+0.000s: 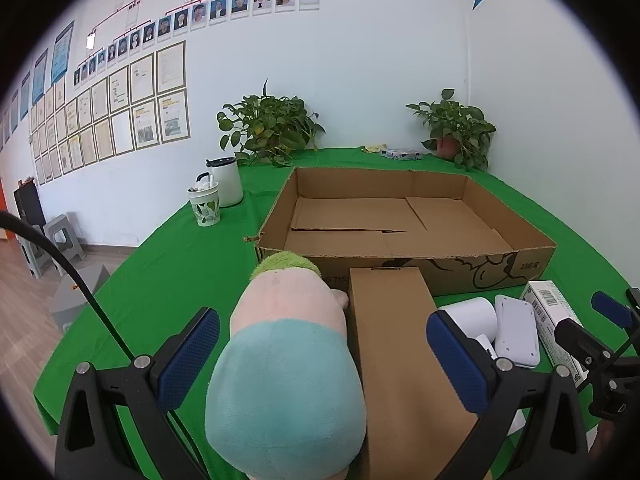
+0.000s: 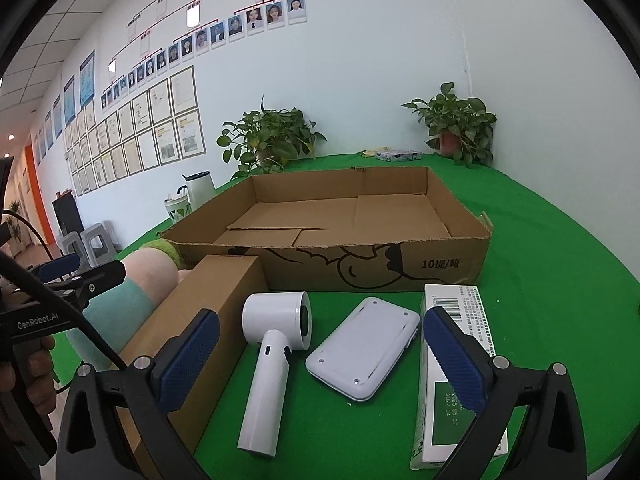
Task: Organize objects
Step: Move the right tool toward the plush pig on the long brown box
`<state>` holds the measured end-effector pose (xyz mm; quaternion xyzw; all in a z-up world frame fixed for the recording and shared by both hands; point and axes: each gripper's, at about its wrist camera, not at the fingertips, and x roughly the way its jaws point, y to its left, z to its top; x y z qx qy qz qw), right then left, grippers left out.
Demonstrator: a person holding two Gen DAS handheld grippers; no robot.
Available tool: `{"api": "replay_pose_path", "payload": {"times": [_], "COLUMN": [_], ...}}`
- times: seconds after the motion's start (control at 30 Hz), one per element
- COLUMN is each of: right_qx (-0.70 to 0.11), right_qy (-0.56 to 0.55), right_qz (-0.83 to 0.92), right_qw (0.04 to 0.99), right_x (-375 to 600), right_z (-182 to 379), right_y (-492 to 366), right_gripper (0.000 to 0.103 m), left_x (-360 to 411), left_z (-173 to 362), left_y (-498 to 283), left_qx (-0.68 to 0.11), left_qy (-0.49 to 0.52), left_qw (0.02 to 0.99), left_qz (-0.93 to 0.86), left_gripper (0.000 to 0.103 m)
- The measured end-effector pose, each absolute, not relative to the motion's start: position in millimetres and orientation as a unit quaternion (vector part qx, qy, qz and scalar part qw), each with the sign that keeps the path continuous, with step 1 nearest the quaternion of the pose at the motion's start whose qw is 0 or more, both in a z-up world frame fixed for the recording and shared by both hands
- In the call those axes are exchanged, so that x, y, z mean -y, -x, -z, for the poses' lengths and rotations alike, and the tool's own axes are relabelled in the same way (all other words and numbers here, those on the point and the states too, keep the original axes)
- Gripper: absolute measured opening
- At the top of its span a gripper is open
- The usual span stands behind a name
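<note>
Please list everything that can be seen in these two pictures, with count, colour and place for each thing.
tray box: 1, brown cardboard, middle of table, nothing in it
tall box: 1, brown, lying in front of tray box
plush toy: 1, pink, teal and green, left of tall box
hair dryer: 1, white, right of tall box
flat case: 1, white, right of hair dryer
carton: 1, white and green, far right
plants: 2, green, back of table
kettle: 1, white, back left
cup: 1, white and green, beside kettle
packets: white and yellow, between plants
tablecloth: 1, green
left gripper: open
right gripper: open
</note>
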<state>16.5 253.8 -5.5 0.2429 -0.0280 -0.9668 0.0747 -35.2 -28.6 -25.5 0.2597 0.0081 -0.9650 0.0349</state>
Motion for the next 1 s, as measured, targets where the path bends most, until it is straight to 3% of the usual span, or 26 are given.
{"api": "replay_pose_path", "payload": {"times": [1.0], "right_qx": [-0.038], "right_qy": [-0.272], "right_qz": [0.961], "right_qw": [0.027], "right_x": [-241], "right_z": [4], "right_y": [-18], "right_gripper": [0.103], "left_x": [52], "left_z": [19], "left_y": [21], "left_qx": [-0.035], "left_qy": [-0.265], "left_qw": [0.028], "left_qz": [0.963], "left_gripper": [0.103]}}
